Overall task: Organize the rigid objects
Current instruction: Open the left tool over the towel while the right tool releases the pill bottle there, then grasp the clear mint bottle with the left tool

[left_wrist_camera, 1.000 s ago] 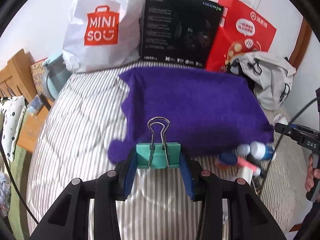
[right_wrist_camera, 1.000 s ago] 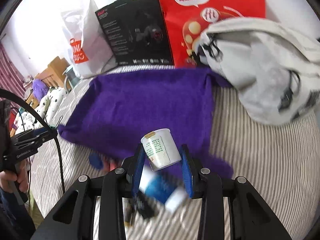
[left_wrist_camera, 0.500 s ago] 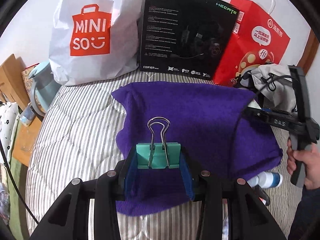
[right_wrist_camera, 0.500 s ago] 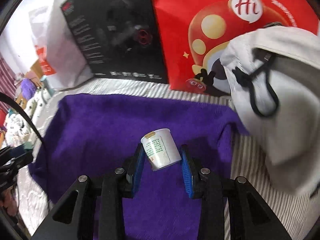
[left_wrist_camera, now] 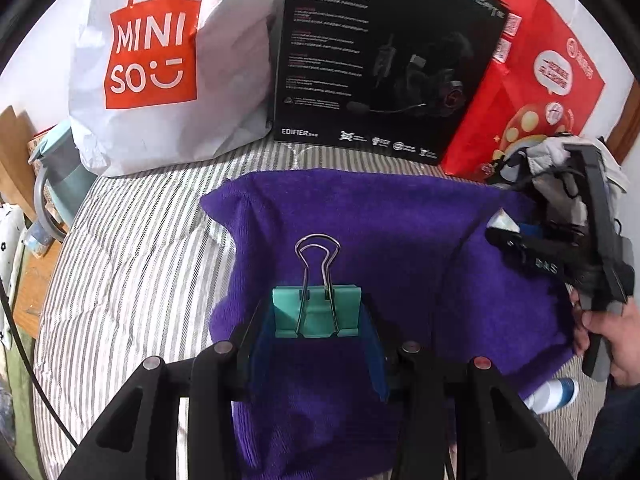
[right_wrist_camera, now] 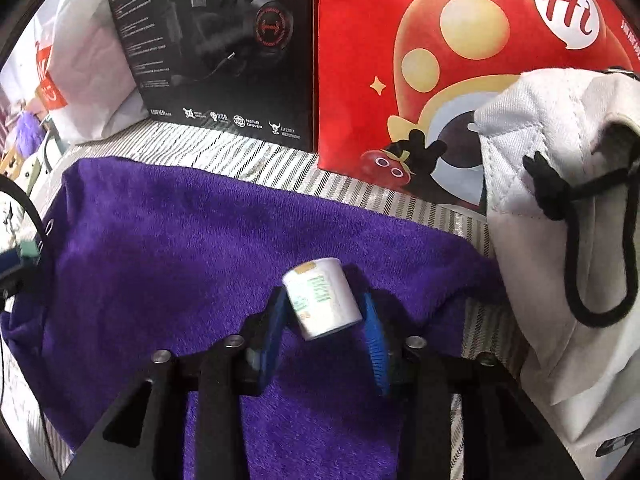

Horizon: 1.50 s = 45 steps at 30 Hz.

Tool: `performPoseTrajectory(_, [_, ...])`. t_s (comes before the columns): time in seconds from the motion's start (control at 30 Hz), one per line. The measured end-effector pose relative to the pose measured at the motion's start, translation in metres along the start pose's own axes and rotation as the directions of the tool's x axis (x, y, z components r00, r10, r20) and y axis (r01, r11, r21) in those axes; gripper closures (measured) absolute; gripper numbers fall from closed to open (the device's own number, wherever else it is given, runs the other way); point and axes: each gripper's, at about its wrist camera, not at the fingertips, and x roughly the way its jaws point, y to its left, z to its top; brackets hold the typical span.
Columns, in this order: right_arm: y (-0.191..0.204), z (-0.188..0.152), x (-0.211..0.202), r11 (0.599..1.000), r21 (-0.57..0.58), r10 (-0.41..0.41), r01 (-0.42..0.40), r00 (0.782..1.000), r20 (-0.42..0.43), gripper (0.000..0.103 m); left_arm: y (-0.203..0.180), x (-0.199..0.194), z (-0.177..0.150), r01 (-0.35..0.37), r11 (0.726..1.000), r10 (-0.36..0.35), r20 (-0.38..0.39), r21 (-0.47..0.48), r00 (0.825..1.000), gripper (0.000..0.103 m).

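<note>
Left gripper (left_wrist_camera: pixel 317 320): jaws pinch a teal binder clip (left_wrist_camera: pixel 316 312) by its sides, wire handles upright; held above the near-left part of the purple towel (left_wrist_camera: pixel 400 240).
Right gripper (right_wrist_camera: pixel 324 316): jaws pinch a small white bottle (right_wrist_camera: pixel 322 305) with green print, tilted, cap end pointing up and to the left; held above the near-right part of the purple towel (right_wrist_camera: pixel 180 248). From the left wrist view this gripper (left_wrist_camera: pixel 520 240) shows over the towel's right edge, gripped by a hand (left_wrist_camera: pixel 612 340).
Purple towel: spread flat on the striped mattress (left_wrist_camera: pixel 132 248); no item seen resting on it.
Blue-and-white bottle (left_wrist_camera: pixel 554 394): lies on the mattress just off the towel's near-right corner, partly hidden.
White drawstring bag (right_wrist_camera: pixel 568 240): on the mattress against the towel's right edge, black cord hanging loose.
Black headset box (left_wrist_camera: pixel 380 60): stands upright beyond the towel's far edge, a strip of mattress between them.
Red paper bag (right_wrist_camera: pixel 460 60): stands beyond the towel's far-right corner, touching the box's right side.
White Miniso bag (left_wrist_camera: pixel 160 68): stands beyond the towel's far-left corner, beside the box.
Pale blue kettle (left_wrist_camera: pixel 60 168): left of the towel, off the mattress edge.
</note>
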Motion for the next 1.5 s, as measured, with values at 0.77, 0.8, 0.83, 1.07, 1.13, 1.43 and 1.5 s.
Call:
performPoseTrajectory(0.77, [0.003,-0.077,-0.132,0.997,0.043,-0.068,0.064,0.994,0.087,0.031,-0.027,0.061,0.026,-0.125,0.99,0.128,-0.039,0.062,0.991,0.063])
performPoseTrajectory(0.8, [0.004,-0.077,-0.133,0.997,0.042,-0.067,0.064,0.994,0.089,0.031,-0.028,0.061,0.026,-0.129,0.99,0.132,-0.039,0.062,0.991,0.063])
performPoseTrajectory(0.83, [0.004,-0.079,-0.137,0.997,0.045,-0.067,0.063,0.994,0.091,0.031,-0.028,0.061,0.026,-0.134,0.989,0.136,-0.039,0.067,0.99,0.063])
performPoseTrajectory(1.07, [0.012,-0.088,-0.151,0.996,0.07,-0.06,0.053,0.992,0.112,0.031,-0.025,0.057,0.023,-0.166,0.984,0.169,-0.045,0.066,0.985,0.044])
performPoseTrajectory(1.13, [0.013,-0.092,-0.157,0.996,0.071,-0.061,0.053,0.991,0.119,0.031,-0.024,0.055,0.021,-0.148,0.987,0.151,-0.058,0.064,0.987,0.042])
performPoseTrajectory(1.43, [0.003,-0.134,-0.187,0.986,0.168,-0.021,-0.003,0.989,0.144,0.028,-0.024,-0.011,-0.005,-0.077,0.996,0.077,0.009,0.05,0.997,0.03])
performPoseTrajectory(1.5, [0.0,-0.146,-0.189,0.98,0.197,-0.013,-0.014,0.99,0.137,0.028,-0.033,-0.03,-0.022,-0.036,0.998,0.035,0.027,0.059,0.999,0.029])
